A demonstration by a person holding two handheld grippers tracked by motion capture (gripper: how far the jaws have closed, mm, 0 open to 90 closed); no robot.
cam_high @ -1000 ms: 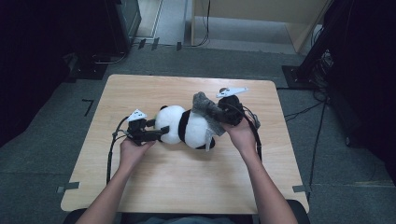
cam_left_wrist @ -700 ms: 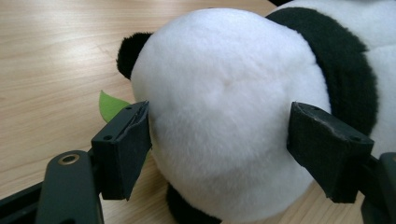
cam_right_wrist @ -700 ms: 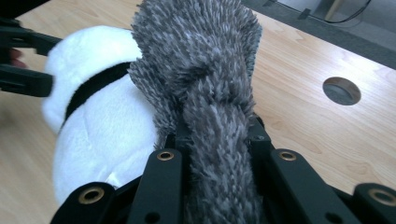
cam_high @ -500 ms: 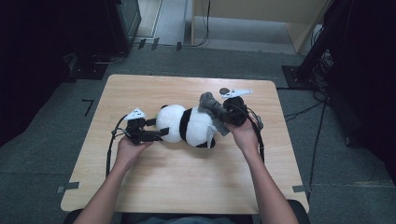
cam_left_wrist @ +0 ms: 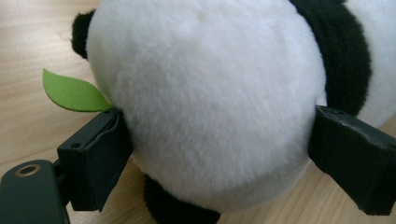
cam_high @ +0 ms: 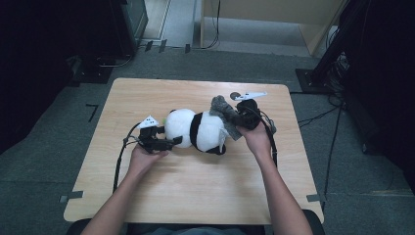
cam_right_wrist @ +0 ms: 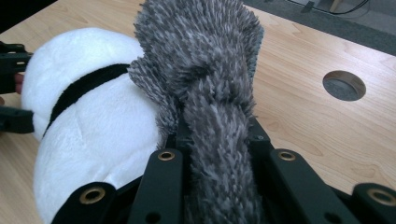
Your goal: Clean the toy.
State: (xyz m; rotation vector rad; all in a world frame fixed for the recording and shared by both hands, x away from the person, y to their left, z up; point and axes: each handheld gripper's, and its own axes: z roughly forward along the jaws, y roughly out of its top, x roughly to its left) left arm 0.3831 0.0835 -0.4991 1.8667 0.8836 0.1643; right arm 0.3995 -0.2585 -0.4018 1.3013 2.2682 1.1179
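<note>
the step in hand looked like wiping or dressing the panda [cam_high: 198, 131] with the grey cloth [cam_high: 224, 111]: one claw steadied the toy while the other brought the cloth against it.

the panda lay on its side near the middle of the table [cam_high: 195, 196], head toward the person's left. the left claw [cam_high: 172, 142] stood at that head end; its jaws had just been opening and were spread wide, one to each side of the white head [cam_left_wrist: 205, 102], close against the fur but, as far as the left gripper view showed, not squeezing it. a green leaf [cam_left_wrist: 72, 92] stuck out from the toy just above one jaw.

the right claw [cam_high: 235, 117] was pressed together on a bunched fold of the cloth, which rose from between its jaws in the right gripper view [cam_right_wrist: 210, 93] and rested against the panda's back [cam_right_wrist: 93, 130]. a round hole [cam_right_wrist: 344, 85] in the table lay well apart, beyond it.

the next move probably called for the left claw either to close again on the head or to back off, so the toy would not roll while the right claw dragged the cloth over the body.
</note>
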